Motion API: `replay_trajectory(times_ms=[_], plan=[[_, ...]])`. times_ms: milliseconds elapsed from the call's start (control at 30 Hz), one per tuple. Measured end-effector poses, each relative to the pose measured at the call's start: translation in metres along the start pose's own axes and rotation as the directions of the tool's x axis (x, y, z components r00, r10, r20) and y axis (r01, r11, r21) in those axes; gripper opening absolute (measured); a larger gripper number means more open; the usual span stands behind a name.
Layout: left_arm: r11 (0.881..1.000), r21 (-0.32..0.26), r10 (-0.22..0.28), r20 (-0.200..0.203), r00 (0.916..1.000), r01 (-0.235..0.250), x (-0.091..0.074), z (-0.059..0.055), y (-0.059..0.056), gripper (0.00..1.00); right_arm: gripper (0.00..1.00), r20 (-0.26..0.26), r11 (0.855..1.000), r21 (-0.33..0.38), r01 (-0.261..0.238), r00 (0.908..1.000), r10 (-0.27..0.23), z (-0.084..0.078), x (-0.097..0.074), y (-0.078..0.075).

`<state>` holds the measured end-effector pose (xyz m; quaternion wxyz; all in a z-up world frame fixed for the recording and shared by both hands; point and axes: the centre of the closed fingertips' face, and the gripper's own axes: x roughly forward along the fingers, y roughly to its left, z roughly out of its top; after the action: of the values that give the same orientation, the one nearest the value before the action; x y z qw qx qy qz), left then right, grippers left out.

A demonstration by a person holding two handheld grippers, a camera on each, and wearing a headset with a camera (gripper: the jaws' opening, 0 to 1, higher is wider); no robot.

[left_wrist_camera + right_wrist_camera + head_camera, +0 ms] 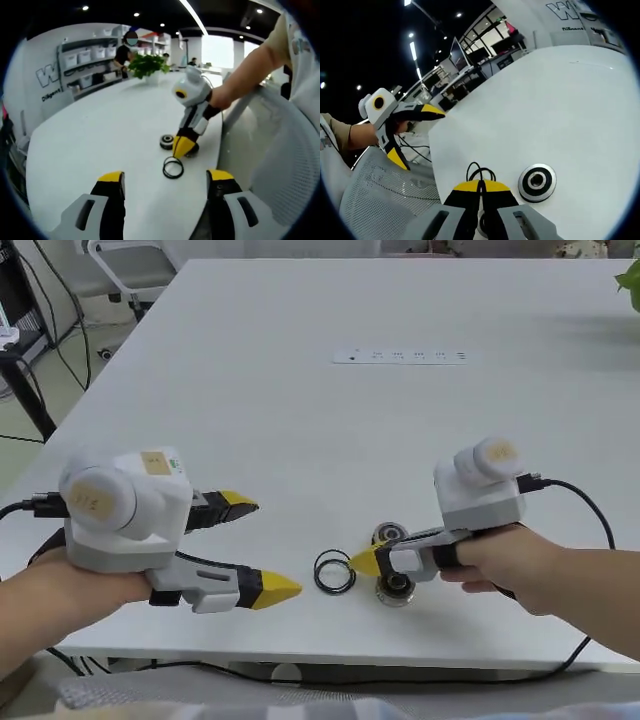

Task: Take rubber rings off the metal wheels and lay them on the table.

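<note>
Rubber rings [334, 572], at nine o'clock from the tightly closed right gripper [363, 560], could be dragged by its tips; the left gripper [270, 545] is spread.

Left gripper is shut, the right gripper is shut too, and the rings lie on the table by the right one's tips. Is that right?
Not quite. The left gripper is open: the head view shows its jaws standing wide apart. The rest holds: the right gripper is shut, and the rings lie on the table by its tips.
</note>
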<state>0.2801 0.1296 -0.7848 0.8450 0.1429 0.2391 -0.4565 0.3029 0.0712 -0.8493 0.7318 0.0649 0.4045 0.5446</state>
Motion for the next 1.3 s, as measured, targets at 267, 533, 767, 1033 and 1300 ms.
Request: replay_trajectory(times_ms=[267, 533, 767, 1033, 1300], plan=[[1.0, -0.009, 0.001, -0.006, 1.0, -0.002, 0.0002, -0.0027, 0.0023, 0.67, 0.0, -0.023, 1.0, -0.006, 0.019, 0.9996, -0.019, -0.0025, 0.0011, -0.0059], [1.0, -0.013, 0.0, -0.01, 1.0, -0.001, 0.0014, -0.003, 0.0038, 0.67, 0.0, -0.043, 0.998, -0.052, 0.038, 0.9983, -0.04, -0.0038, 0.0031, -0.0048], [1.0, -0.014, 0.0, -0.011, 0.9999, 0.0, 0.0026, -0.0026, 0.0022, 0.66, 0.01, -0.051, 0.996, -0.074, 0.044, 0.9976, -0.048, -0.0051, 0.0025, -0.0058], [1.0, -0.013, -0.003, -0.018, 0.9998, 0.003, 0.0031, -0.0034, 0.0008, 0.66, 0.04, -0.048, 0.994, -0.094, 0.052, 0.9973, -0.056, -0.005, 0.0017, -0.0052], [1.0, -0.008, -0.003, -0.019, 0.9998, 0.003, 0.0042, -0.0013, 0.0024, 0.66, 0.08, -0.021, 0.993, -0.106, 0.055, 0.9981, -0.057, 0.0003, -0.0038, -0.005]])
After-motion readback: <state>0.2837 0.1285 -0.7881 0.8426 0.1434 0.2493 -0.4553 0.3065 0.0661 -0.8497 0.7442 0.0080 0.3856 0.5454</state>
